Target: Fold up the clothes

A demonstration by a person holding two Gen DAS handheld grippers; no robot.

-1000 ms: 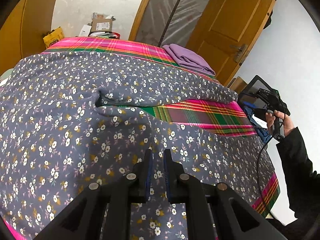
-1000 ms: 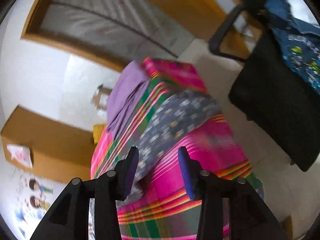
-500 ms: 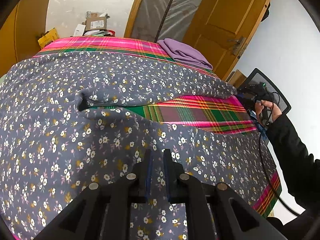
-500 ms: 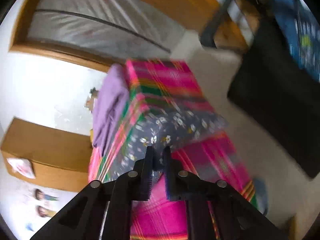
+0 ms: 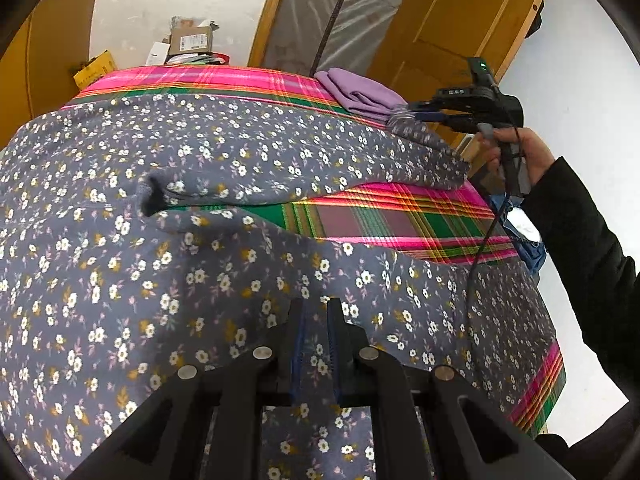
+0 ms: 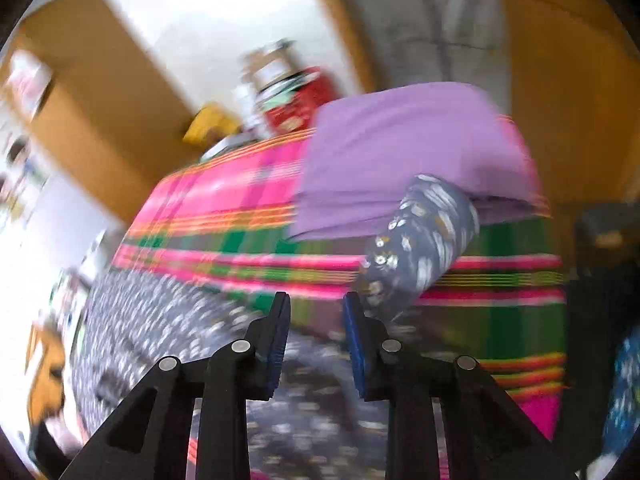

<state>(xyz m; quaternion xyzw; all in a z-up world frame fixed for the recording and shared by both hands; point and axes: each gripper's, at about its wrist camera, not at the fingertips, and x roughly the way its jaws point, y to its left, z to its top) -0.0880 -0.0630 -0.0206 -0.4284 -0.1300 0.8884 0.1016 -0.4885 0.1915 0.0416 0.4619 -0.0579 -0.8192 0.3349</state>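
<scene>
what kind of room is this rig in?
Likely a home bedroom or spare room: a bed-like surface under a pink-and-green plaid cover with a floral garment spread on it, a wooden door behind, and cardboard boxes piled on the floor.

No legible text. Cardboard box far beyond the left claw bears a white label, print too small to read. Right claw body has pale lettering, unreadable.

Left gripper nearly closed; right gripper reopening (jaws apart, nothing pinched).
</scene>
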